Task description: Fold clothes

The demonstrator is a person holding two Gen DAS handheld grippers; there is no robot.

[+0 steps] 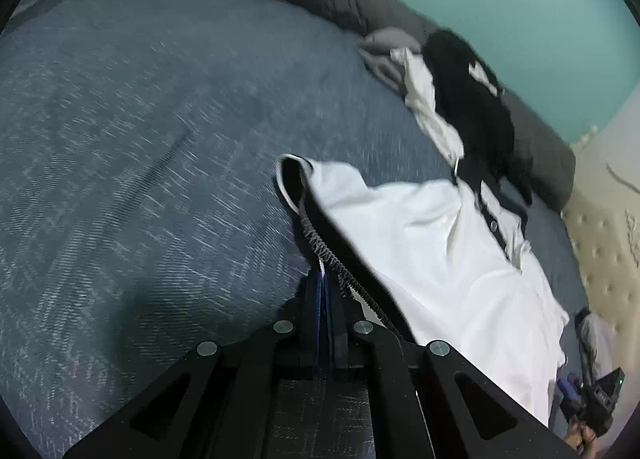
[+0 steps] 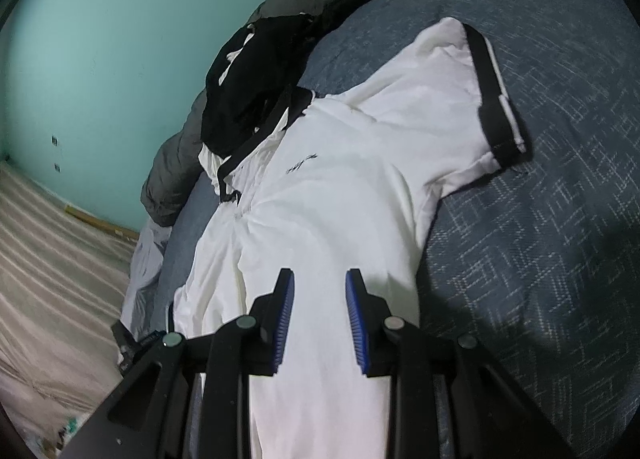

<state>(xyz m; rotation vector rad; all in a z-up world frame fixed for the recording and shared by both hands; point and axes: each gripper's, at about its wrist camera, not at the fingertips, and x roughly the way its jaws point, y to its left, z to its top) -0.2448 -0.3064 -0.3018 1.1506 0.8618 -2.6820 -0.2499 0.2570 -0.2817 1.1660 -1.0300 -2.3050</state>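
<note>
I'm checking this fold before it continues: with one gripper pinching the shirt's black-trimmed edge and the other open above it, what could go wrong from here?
1. The left gripper pinches only the thin black trim of the white polo shirt; a hard pull may slip it free.
2. The black garment lies at the collar, so it could get dragged along or folded in.
3. The right gripper hangs open over the wrinkled body; closing there might bunch fabric.

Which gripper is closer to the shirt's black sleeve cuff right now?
Left. The left gripper is shut on the sleeve cuff; the right gripper hangs open over the shirt's body, apart from it.
</note>
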